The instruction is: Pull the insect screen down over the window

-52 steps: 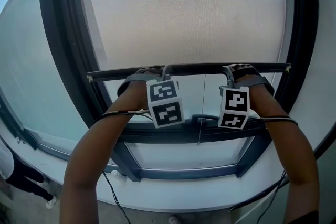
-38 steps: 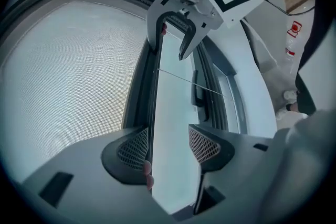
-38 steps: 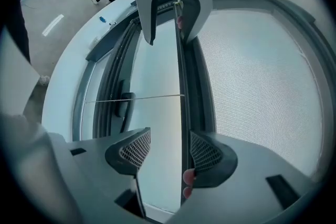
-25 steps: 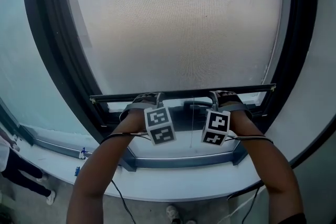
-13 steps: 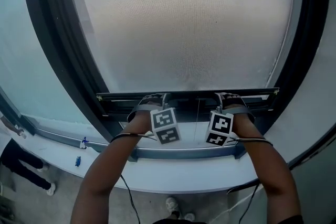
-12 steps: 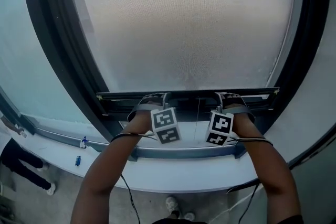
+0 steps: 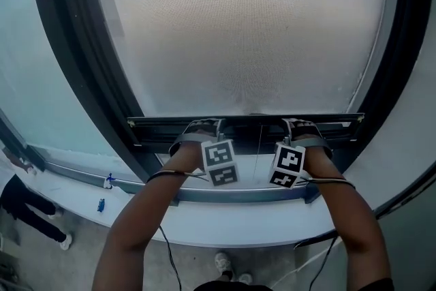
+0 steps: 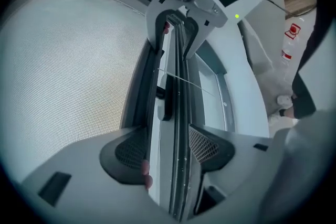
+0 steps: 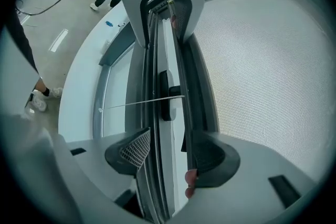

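The insect screen's grey mesh (image 7: 245, 24) covers nearly the whole window. Its dark bottom bar (image 7: 248, 122) lies level, just above the lower window frame (image 7: 245, 195). My left gripper (image 7: 204, 127) is shut on the bar left of centre, and my right gripper (image 7: 298, 126) is shut on it right of centre. In the left gripper view the bar (image 8: 177, 86) runs between the jaws of the left gripper (image 8: 169, 148), with the mesh (image 8: 68, 71) on the left. In the right gripper view the right gripper (image 9: 171, 156) clamps the bar (image 9: 157, 60); a thin pull cord (image 9: 136, 103) crosses it.
Dark side rails (image 7: 75, 71) guide the screen on both sides. A white sill (image 7: 238, 225) curves below, with a small blue item (image 7: 101, 205) on its left part. A person's legs (image 7: 27, 215) stand on the floor at lower left. Cables hang from my arms.
Both grippers have moved down with the bottom bar held in them. The mesh now covers more of the window, and the strip of bare glass under the bar has shrunk.
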`<state>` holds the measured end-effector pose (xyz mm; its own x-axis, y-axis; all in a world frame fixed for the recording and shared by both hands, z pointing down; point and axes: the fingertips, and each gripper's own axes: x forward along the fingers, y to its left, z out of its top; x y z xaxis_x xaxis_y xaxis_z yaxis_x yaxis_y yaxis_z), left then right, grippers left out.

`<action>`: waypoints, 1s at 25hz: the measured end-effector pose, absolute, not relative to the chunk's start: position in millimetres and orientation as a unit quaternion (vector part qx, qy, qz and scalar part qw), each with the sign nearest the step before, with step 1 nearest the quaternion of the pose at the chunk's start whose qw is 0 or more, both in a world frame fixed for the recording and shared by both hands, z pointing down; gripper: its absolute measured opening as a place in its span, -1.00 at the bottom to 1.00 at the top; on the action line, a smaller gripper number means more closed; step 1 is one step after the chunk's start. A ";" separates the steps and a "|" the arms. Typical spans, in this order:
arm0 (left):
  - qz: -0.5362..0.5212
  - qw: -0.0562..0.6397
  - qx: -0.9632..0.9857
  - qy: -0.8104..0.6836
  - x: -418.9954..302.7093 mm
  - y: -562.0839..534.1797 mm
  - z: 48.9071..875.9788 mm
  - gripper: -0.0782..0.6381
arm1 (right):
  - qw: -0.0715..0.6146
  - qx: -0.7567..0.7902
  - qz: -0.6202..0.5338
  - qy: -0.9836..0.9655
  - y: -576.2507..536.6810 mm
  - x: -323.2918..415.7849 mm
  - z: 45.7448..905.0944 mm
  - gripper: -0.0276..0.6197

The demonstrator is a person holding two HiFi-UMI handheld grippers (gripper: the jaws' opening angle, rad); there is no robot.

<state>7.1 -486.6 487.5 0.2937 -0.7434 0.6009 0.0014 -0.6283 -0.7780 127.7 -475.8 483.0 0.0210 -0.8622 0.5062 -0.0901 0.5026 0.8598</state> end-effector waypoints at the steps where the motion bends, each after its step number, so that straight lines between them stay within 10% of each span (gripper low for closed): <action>1: -0.539 0.348 -0.724 0.255 7.2 -486.1 487.9 -0.10 | 0.604 0.383 -0.320 -0.622 -475.4 127.9 483.4 -0.19; 25: -0.547 0.324 -0.728 0.256 7.7 -479.0 559.8 -0.10 | 0.616 0.368 -0.277 -0.639 -465.1 126.6 554.4 -0.19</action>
